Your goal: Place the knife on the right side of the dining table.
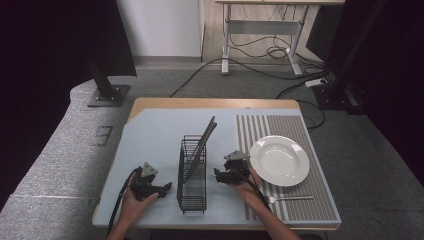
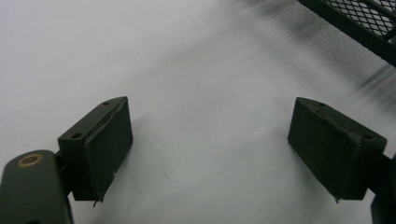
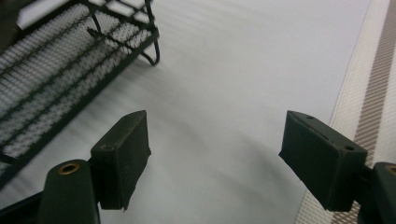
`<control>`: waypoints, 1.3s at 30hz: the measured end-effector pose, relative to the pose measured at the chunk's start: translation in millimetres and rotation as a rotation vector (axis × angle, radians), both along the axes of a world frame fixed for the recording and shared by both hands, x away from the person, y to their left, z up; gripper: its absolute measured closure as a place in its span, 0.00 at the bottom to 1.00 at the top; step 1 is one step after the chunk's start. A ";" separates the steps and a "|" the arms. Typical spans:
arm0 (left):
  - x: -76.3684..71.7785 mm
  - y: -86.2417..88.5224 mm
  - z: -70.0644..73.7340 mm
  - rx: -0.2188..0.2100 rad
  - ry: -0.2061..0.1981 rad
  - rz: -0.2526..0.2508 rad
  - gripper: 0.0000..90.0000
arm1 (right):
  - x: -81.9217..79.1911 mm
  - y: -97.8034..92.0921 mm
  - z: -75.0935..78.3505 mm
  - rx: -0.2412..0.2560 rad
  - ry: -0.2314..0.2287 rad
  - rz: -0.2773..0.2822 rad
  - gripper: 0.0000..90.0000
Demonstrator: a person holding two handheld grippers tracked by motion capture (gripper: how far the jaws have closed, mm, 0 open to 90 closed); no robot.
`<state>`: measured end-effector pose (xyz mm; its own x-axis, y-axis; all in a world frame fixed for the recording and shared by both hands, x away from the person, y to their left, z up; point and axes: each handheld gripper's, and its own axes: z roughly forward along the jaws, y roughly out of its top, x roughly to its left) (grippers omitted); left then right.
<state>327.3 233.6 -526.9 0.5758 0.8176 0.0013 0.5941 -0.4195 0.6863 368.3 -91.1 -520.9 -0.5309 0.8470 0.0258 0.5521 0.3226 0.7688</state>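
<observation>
On the pale blue table, your wire dish rack stands between your hands, so either can reach it. It holds a dark flat item leaning up and back; whether that is a lid or a tray is hard to tell. To its right, the white plate sits on the striped placemat, with a fork near the front edge. Your left gripper and right gripper hover low beside the rack, jaws spread wide, holding nothing.

No legible text, labels, brands or numbers on anything in view.
</observation>
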 end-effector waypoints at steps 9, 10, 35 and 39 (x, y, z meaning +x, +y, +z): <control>0.0 0.0 0.0 0.000 0.000 0.000 0.15 | -7.2 -11.1 35.0 0.094 -0.049 0.023 0.25; 0.0 0.0 0.0 0.000 0.000 0.000 0.15 | -7.7 -11.9 41.3 0.113 -0.053 0.023 0.25; -0.1 -0.1 0.0 -0.001 0.000 0.001 0.15 | 52.3 29.3 138.5 0.204 -0.199 0.098 0.27; -0.1 0.0 0.0 -0.001 0.001 0.000 0.15 | 56.2 38.4 137.5 0.191 -0.197 0.135 0.29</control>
